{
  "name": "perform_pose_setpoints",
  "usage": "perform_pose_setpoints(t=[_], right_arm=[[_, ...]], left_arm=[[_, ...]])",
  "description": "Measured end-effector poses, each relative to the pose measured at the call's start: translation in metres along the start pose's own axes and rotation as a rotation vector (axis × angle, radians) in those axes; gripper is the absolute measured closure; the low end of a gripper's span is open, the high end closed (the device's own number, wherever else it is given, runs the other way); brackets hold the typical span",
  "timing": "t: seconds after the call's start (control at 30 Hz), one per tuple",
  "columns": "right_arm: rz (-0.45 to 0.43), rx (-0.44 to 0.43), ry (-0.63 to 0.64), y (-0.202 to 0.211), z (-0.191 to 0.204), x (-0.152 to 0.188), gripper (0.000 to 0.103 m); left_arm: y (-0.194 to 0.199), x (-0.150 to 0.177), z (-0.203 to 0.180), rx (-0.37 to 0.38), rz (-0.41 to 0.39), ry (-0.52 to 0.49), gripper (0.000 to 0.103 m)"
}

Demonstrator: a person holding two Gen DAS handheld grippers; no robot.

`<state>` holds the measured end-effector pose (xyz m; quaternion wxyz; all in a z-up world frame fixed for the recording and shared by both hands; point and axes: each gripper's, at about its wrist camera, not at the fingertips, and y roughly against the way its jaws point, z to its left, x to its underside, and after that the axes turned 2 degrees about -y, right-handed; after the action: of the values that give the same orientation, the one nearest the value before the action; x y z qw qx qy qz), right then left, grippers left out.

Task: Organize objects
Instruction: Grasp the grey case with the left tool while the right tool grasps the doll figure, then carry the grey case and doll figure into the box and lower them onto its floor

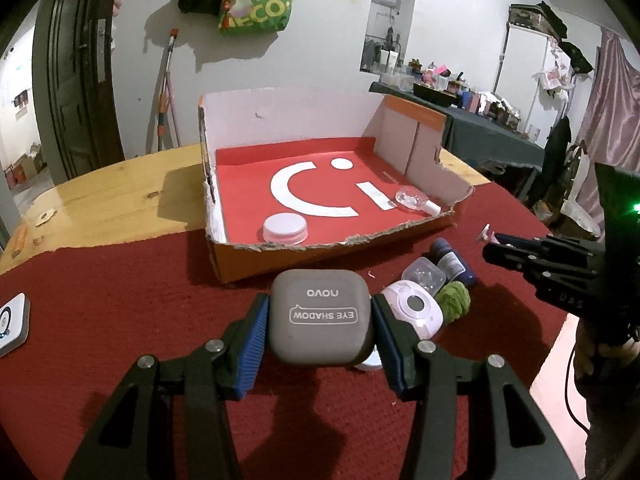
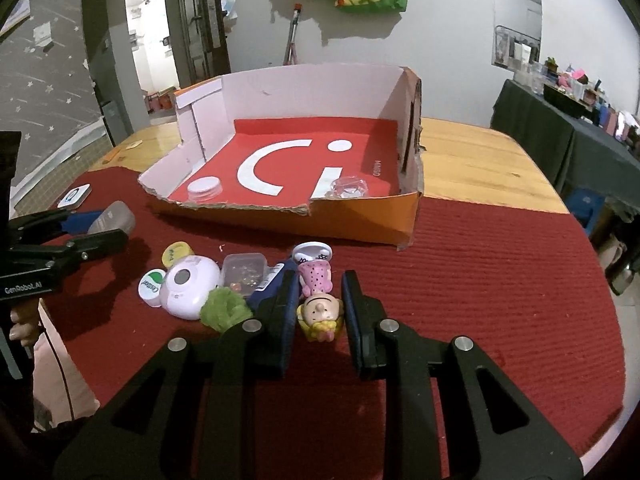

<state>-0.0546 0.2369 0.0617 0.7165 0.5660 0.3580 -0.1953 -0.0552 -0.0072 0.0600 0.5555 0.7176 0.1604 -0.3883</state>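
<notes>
My left gripper [image 1: 320, 316] is shut on a grey eye shadow case [image 1: 320, 316] and holds it above the red cloth, in front of the open cardboard box [image 1: 340, 248]. The case also shows in the right wrist view [image 2: 114, 218]. The box holds a white-lidded jar [image 1: 285, 229] and a clear round bottle [image 1: 412, 199]. My right gripper [image 2: 320, 312] is open around a small doll figure [image 2: 320, 312] lying on the cloth. Beside it lie a pink round device [image 2: 188, 286], a green pom-pom [image 2: 224, 308], a clear small container [image 2: 244, 274] and a dark blue bottle [image 2: 268, 284].
The red cloth [image 2: 480, 280] covers a wooden table [image 2: 480, 160]. A white flat device [image 1: 10, 322] lies at the cloth's left edge. Two small round lids [image 2: 152, 286] lie left of the pink device. A cluttered dark table [image 1: 480, 120] stands behind on the right.
</notes>
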Motion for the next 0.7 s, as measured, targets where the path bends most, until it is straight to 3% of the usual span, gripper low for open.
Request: perform_pose_setpoints(t=[0.4, 0.7], right_arm=[[0.001, -0.005, -0.011, 0.002, -0.003, 0.0, 0.082], [-0.035, -0.039, 0.0, 0.011, 0.004, -0.026, 0.082]], left_arm=[[0.003, 0.001, 0.0, 0.005, -0.002, 0.003, 0.051], [0.002, -0.025, -0.004, 0.032, -0.014, -0.004, 0.051]])
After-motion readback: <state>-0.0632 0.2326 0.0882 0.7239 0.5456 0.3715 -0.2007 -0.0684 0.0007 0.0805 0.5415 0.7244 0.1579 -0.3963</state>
